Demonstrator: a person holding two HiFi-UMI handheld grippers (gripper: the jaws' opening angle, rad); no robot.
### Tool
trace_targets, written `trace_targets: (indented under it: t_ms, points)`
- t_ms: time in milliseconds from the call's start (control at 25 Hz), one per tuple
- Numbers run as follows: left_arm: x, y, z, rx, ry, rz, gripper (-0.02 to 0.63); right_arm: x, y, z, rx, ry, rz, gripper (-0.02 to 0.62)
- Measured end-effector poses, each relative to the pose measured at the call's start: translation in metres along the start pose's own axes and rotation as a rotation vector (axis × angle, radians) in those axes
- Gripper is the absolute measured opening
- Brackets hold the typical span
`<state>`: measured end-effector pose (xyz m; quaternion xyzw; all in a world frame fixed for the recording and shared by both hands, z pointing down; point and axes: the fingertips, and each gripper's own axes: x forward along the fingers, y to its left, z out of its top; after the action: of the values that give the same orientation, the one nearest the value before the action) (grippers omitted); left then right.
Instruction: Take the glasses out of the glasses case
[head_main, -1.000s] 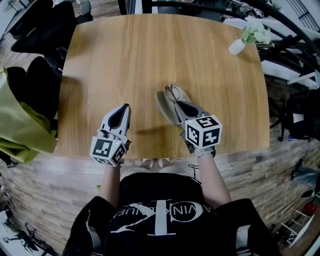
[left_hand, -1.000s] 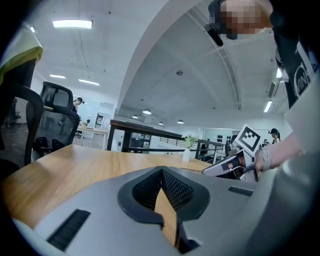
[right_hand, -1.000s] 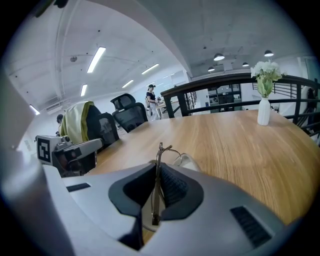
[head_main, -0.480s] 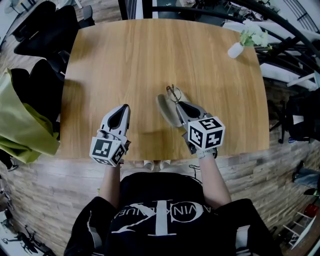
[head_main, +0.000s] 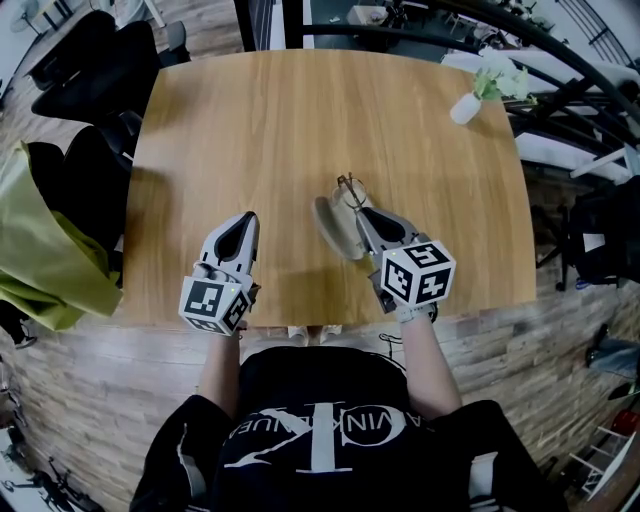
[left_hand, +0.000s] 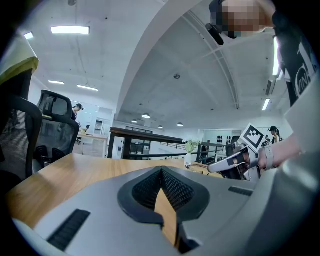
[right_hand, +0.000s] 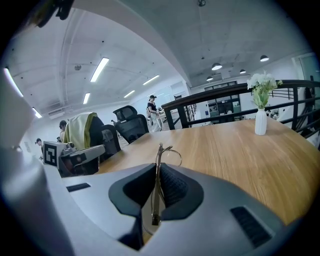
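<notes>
Already the right gripper (head_main: 358, 209) was clamped on the glasses (head_main: 349, 186), holding them at the far end of the case (head_main: 327, 224), seemingly free of it. The left gripper (head_main: 247, 217) sat closed and empty near the table (head_main: 250, 120) edge. Probably only setting the glasses down was left.

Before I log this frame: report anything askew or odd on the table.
Nothing spilled or damaged. Only oddity: the glasses are pinched edge-on by their thin frame in the right tongs, at the far end of the case. The vase stands upright.

glasses case (head_main: 327, 224) partly under right tool (head_main: 360, 213)
</notes>
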<state>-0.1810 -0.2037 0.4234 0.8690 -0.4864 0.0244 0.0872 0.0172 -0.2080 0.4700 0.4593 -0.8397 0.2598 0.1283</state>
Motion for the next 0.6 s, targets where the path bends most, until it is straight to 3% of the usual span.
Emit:
trace_targets:
  t_ms: [600]
  points:
    - [-0.007,0.004,0.020,0.019,-0.039,0.003,0.015,-0.018,0.007,0.024,-0.008,-0.073,0.000,0.040]
